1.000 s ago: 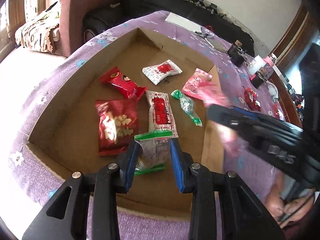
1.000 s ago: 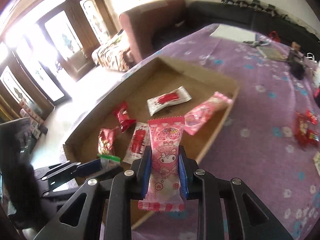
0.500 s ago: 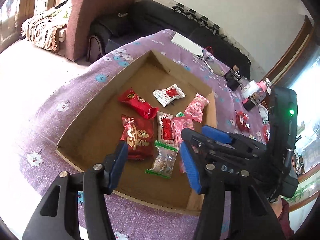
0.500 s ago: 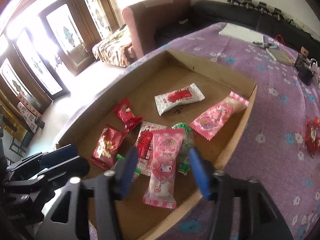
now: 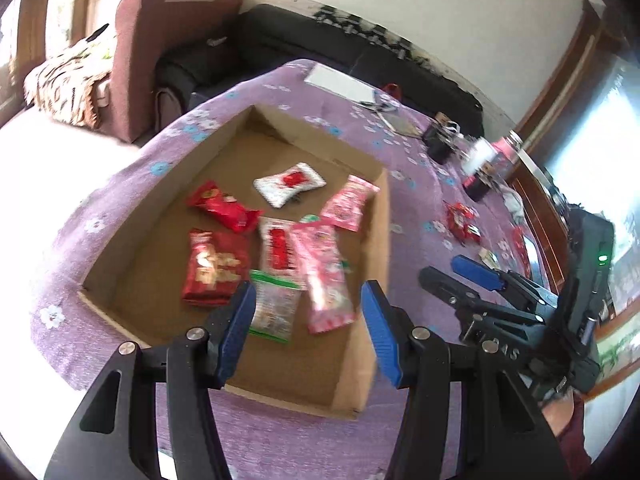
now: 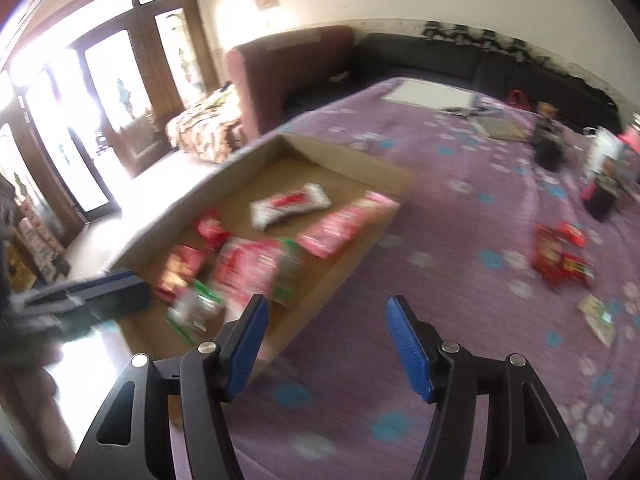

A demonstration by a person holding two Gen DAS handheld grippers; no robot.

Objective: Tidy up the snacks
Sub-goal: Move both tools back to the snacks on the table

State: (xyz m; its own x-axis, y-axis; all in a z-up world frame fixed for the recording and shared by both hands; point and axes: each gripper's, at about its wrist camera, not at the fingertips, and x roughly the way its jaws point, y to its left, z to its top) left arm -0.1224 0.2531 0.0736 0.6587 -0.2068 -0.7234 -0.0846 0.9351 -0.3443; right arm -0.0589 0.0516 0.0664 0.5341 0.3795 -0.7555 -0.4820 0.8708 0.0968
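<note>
A shallow cardboard box (image 5: 382, 240) on the purple flowered tablecloth holds several snack packs, among them a long pink pack (image 5: 324, 276) and a clear green-topped bag (image 5: 274, 306). My left gripper (image 5: 306, 320) is open and empty above the box's near edge. My right gripper (image 6: 324, 342) is open and empty over the cloth just right of the box (image 6: 348, 256); it also shows in the left wrist view (image 5: 476, 276). Red snack packs (image 6: 560, 256) and a pale packet (image 6: 598, 316) lie loose on the cloth to the right.
A white sheet (image 6: 428, 92), dark items and a bottle (image 5: 508, 148) sit at the table's far side. A maroon armchair (image 5: 160, 48) and black sofa (image 5: 340, 52) stand behind the table. Glass doors (image 6: 100, 120) are at far left.
Both grippers opened: the left let go of the green-topped bag, the right let go of the pink pack, both now lying in the box. Both grippers then pulled back, the right swinging rightward.
</note>
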